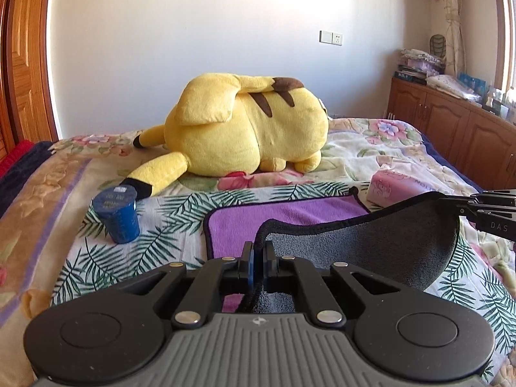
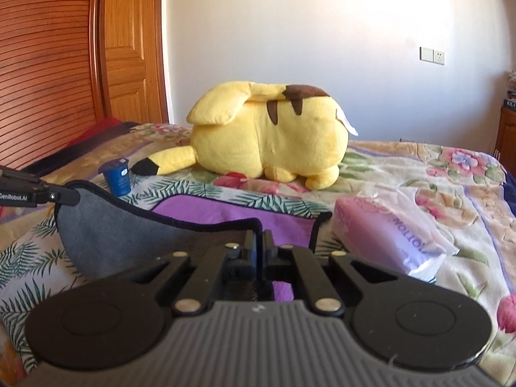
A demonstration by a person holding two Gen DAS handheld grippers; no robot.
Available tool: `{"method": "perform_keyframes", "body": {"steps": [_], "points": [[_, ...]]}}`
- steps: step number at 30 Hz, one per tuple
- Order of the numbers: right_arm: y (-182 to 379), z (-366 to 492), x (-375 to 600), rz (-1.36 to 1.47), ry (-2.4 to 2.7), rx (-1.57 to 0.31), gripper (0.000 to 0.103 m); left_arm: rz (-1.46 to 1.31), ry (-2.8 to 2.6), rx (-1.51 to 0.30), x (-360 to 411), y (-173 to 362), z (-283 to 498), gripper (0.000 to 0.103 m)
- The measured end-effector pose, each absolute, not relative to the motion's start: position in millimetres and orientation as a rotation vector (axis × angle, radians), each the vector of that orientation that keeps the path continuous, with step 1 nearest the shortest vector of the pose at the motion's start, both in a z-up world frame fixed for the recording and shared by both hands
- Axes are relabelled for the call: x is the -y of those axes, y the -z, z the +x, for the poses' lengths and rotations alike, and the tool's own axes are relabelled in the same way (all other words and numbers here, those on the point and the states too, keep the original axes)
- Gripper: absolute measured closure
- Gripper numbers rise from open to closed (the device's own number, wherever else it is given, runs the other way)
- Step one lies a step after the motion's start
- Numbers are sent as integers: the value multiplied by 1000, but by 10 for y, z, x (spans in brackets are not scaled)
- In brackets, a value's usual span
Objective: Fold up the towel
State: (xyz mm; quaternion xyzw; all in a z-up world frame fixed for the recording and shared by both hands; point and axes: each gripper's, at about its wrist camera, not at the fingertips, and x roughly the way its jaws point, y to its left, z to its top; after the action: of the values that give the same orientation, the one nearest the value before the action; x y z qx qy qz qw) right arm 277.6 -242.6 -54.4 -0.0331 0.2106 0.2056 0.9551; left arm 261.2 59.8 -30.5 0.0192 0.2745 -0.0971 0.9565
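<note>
The left gripper (image 1: pixel 257 251) has its jaws pressed together on the black-bound edge of the towel (image 1: pixel 371 248), with the hem pinched between the two pads and running back under the tool. The right gripper (image 2: pixel 259 242) is likewise clamped, its jaws closed on the same dark hem at the towel's other near corner. In the left wrist view the right gripper shows at the right edge, and in the right wrist view the left gripper shows at the left edge, each gripping a corner. The strip of towel between the two tools is lifted off the bed (image 1: pixel 106 258), sagging in a curve and showing its grey side, while the rest lies flat on the leaf-patterned cover with the purple side up. A blue cup (image 1: pixel 116 214) stands upside down on the bed to the left of the towel, near the black tip of a yellow plush toy (image 1: pixel 245 129) lying farther back. A pink wrapped pack (image 2: pixel 390 238) lies just beside the towel's right edge.
</note>
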Motion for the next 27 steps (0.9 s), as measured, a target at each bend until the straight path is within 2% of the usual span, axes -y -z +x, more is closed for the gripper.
{"method": "perform_keyframes", "body": {"steps": [27], "points": [[359,3248,2310,-214,-397,-326,99,153,182,-450,-384,15,3153,103]]}}
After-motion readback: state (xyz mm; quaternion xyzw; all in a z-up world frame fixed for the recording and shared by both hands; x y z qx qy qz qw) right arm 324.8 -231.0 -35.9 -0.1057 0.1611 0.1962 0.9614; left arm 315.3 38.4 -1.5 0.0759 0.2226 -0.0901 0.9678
